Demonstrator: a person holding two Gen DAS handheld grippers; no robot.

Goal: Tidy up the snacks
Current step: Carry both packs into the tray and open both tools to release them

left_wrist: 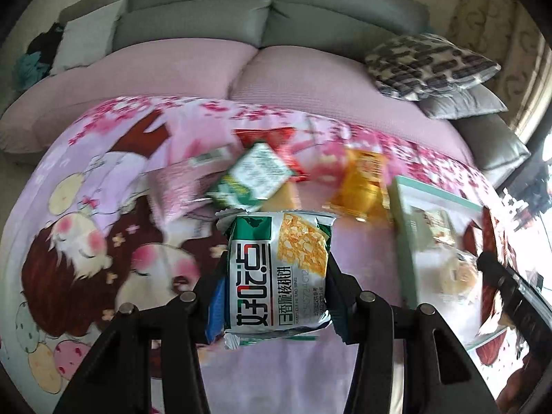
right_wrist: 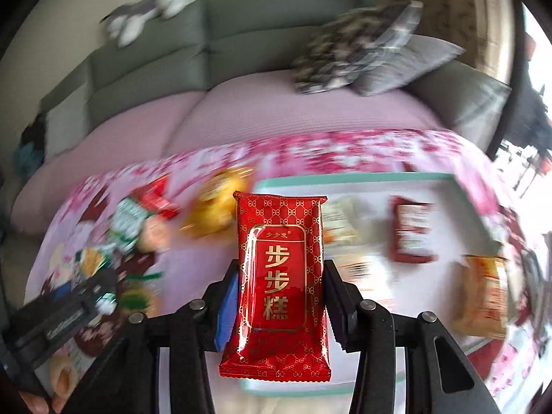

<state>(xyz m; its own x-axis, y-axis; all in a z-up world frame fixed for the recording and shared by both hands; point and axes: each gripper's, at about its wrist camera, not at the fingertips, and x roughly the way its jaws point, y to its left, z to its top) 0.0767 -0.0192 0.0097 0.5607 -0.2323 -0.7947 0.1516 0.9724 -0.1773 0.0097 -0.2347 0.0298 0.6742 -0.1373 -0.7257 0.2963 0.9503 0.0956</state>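
Now each claw is clamped on a snack: left claw (left_wrist: 276, 276) on green packet (left_wrist: 277, 272), right claw (right_wrist: 280, 296) on red packet (right_wrist: 279, 276).

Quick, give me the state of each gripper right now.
Left gripper: shut on the green-and-white snack packet.
Right gripper: shut on the red snack packet.

From my remote seat I saw a grey sofa (left_wrist: 269, 10) across the top of both views, its seat under a pink cover (left_wrist: 193, 69). A patterned cushion (left_wrist: 427, 65) lay at the upper right on a plain grey cushion (left_wrist: 462, 103). A cartoon-printed pink cloth (left_wrist: 103, 179) filled the lower frame. Hard daylight blew out the right edge by a pale curtain (left_wrist: 483, 24). A cream wall (right_wrist: 69, 10) showed upper left, with a grey plush toy (right_wrist: 148, 3) on the sofa back.
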